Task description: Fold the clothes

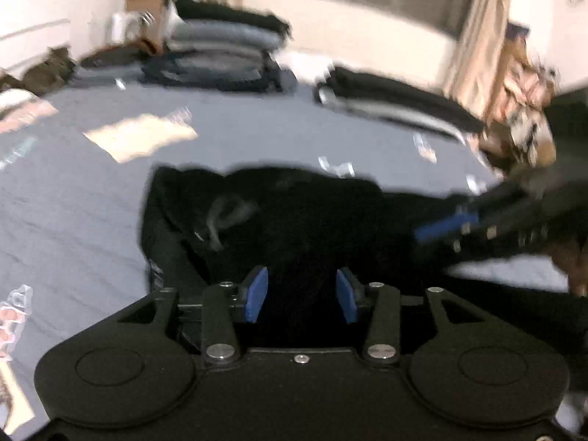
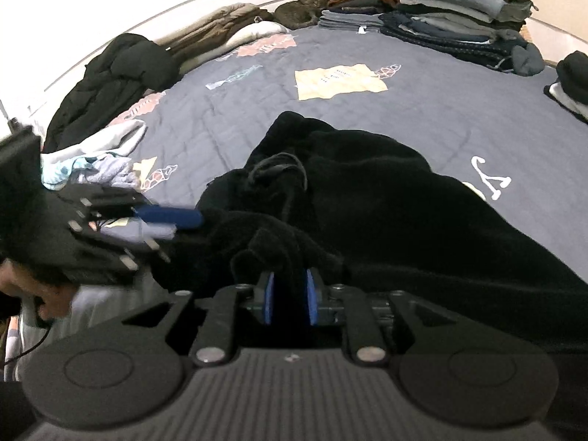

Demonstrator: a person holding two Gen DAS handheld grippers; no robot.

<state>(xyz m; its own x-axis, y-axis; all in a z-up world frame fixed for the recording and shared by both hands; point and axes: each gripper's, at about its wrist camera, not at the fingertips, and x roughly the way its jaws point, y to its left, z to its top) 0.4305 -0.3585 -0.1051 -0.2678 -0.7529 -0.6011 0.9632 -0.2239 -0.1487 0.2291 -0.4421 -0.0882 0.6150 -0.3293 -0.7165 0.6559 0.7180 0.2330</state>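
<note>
Two claws on black garment (image 2: 386, 202), right claw (image 2: 290, 299) clamped, left claw (image 1: 301, 299) apart.

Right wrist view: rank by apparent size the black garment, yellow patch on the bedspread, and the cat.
1. black garment, by far the largest, though it lies nearest the camera.
2. yellow patch.
3. cat, smallest in frame, but farthest away at the bed's far edge, so its true size is unsure.

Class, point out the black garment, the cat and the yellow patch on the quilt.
black garment (image 2: 386, 198), right wrist view, middle of its bunched fabric.
cat (image 2: 303, 9), right wrist view, its body.
yellow patch (image 2: 336, 81), right wrist view, its centre.
</note>
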